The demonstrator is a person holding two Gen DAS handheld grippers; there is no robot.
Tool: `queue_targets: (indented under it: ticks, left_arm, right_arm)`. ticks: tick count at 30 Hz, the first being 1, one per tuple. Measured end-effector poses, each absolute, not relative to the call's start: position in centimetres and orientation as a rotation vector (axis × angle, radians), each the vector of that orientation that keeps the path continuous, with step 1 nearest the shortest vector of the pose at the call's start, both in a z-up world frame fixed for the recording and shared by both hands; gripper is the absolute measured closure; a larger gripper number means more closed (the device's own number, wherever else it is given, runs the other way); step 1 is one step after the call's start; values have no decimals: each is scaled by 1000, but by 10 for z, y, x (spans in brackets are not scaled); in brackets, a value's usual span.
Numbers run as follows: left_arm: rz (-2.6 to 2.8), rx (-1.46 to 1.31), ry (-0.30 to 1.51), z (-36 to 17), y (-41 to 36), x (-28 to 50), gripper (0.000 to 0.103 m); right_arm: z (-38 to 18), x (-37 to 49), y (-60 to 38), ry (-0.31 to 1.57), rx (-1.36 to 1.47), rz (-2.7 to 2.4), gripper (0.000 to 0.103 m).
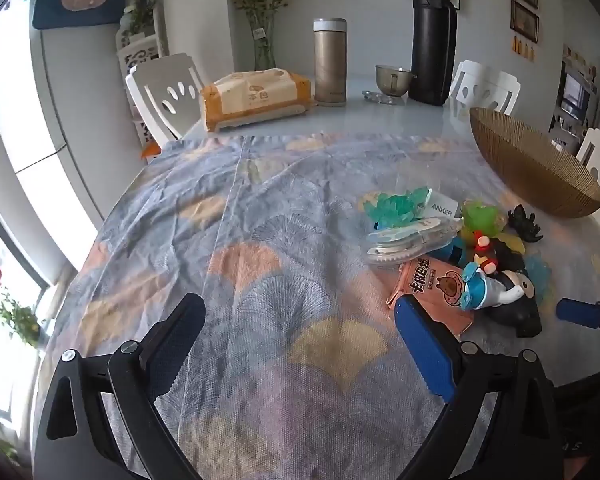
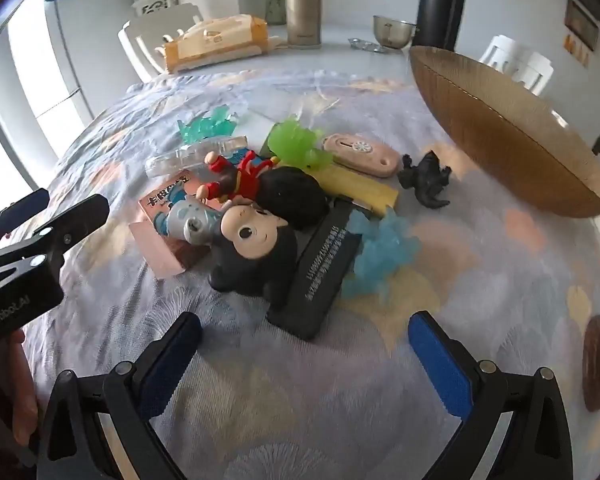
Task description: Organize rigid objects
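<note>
Both tools stand wide open and hold nothing. The right gripper (image 2: 304,354) hangs tilted down over the patterned woven cloth (image 2: 300,420), and just ahead of its blue ribbed pads lies the heap of small hard toys. Nearest to the pads is a flat black rectangular box (image 2: 320,276) with white print. Left of it leans a glossy big-headed black figure (image 2: 256,248), and a lumpy translucent blue piece (image 2: 380,248) is at its right side. Further ahead lie a matte black dinosaur (image 2: 426,180) and a jelly-like green piece (image 2: 296,144). Ahead to the right sits the wide ribbed golden bowl (image 2: 512,140); I see nothing inside it. The left gripper (image 1: 300,328) hovers above bare cloth, the heap ahead to its right.
</note>
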State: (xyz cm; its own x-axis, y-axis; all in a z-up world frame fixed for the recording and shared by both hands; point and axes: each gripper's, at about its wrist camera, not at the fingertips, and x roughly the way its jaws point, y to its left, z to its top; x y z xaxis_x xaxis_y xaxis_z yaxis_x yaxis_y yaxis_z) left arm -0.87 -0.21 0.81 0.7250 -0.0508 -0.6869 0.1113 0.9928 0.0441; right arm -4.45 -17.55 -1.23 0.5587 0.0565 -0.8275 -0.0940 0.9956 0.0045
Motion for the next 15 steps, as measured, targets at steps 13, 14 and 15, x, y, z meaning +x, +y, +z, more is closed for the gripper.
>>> queue_targets:
  ticks: [13, 14, 15]
  left_arm:
    - [-91, 80, 769, 5, 0, -6, 7]
    - [-94, 79, 768, 5, 0, -6, 7]
    - [-97, 79, 765, 5, 0, -6, 7]
  right_arm:
    - [-9, -33, -192, 999, 63, -11, 0]
    - [-9, -34, -193, 999, 70, -15, 0]
    - [-8, -35, -194, 995, 76, -15, 0]
